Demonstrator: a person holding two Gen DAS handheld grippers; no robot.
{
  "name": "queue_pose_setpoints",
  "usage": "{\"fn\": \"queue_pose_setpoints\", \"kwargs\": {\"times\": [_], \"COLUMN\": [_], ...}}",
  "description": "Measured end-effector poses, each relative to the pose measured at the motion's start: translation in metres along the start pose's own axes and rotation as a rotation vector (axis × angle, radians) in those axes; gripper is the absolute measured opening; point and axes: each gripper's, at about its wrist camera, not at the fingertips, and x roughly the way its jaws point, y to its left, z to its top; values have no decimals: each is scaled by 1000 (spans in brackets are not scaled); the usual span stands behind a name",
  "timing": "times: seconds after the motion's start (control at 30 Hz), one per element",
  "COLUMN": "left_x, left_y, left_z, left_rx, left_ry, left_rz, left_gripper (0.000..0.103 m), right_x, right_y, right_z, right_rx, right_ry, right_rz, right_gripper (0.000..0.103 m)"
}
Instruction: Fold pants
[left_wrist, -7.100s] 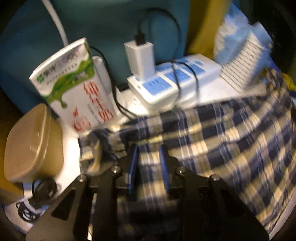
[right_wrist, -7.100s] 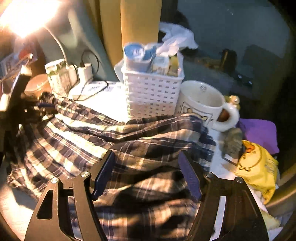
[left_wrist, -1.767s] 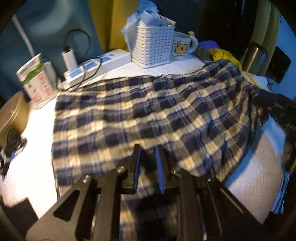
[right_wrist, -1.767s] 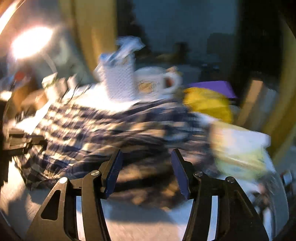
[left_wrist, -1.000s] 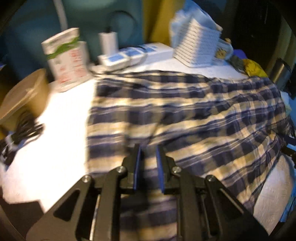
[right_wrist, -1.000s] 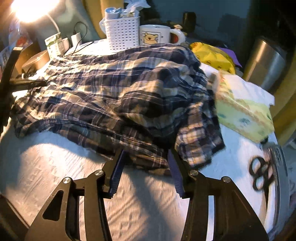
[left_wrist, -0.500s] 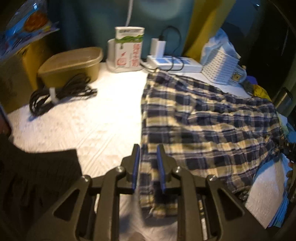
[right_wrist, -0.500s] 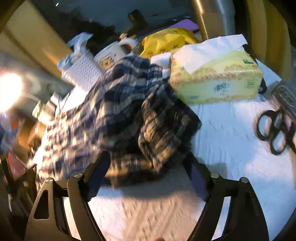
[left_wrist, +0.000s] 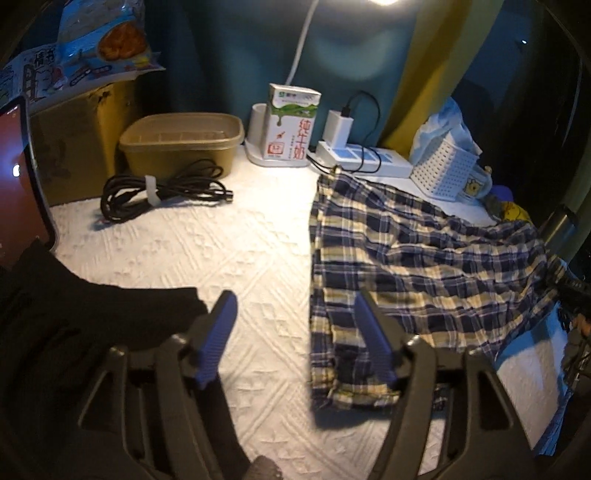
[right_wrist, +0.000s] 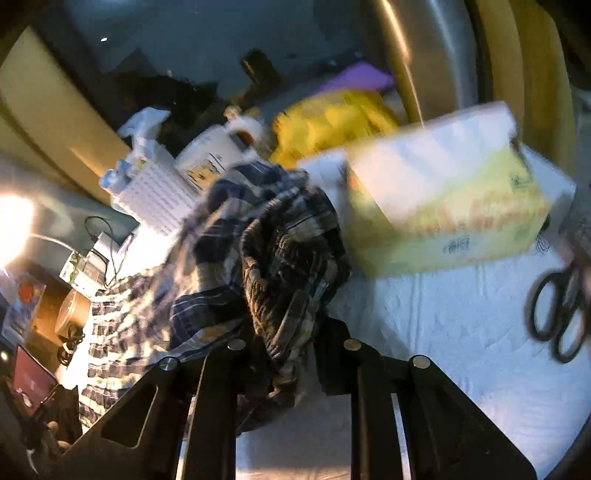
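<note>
The blue and cream plaid pants (left_wrist: 424, 266) lie spread on the white textured tablecloth (left_wrist: 229, 251), to the right in the left wrist view. My left gripper (left_wrist: 293, 299) hovers over their near left edge. Its jaws are opening wide, and only bare tablecloth shows between them. The right blue pad (left_wrist: 373, 343) overlaps the hem without gripping it. In the right wrist view, the other end of the pants (right_wrist: 280, 266) is bunched into a dark wad. My right gripper (right_wrist: 288, 332) is closing on that wad, and the cloth hides its fingertips.
Along the back stand a brown tub (left_wrist: 181, 144), a coiled black cable (left_wrist: 162, 192), a milk carton (left_wrist: 291, 125), a power strip (left_wrist: 365, 158) and a white basket (left_wrist: 443, 170). Dark cloth (left_wrist: 74, 314) lies near left. A yellow tissue box (right_wrist: 443, 206) and black scissors (right_wrist: 557, 314) flank the wad.
My left gripper let go of the pants' edge, opened wide and drew back to the left. My right gripper went from wide open to closed on the bunched end.
</note>
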Motion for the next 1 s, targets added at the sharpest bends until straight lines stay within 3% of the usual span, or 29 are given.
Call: {"fn": "queue_pose_setpoints", "kwargs": {"times": [0.23, 0.47, 0.67, 0.83, 0.87, 0.93, 1.0], "left_x": [-10, -23, -22, -14, -12, -8, -6], "left_y": [12, 23, 40, 48, 50, 51, 48], "left_z": [0, 13, 13, 8, 8, 7, 7], "left_rx": [2, 57, 32, 14, 11, 7, 8], "left_ry": [-25, -61, -62, -33, -25, -13, -7], "left_rz": [-12, -26, -55, -58, -57, -53, -53], "left_gripper": [69, 69, 69, 69, 69, 69, 69], "right_x": [-20, -11, 42, 101, 109, 116, 110], "right_y": [76, 197, 289, 341, 350, 360, 363], "right_z": [23, 13, -30, -87, -99, -118, -129], "right_rx": [-142, -337, -483, -642, -681, -746, -765], "right_ry": [-86, -92, 2, 210, 249, 311, 337], "right_rz": [82, 226, 284, 286, 282, 289, 351], "right_gripper": [18, 17, 16, 17, 21, 38, 74]}}
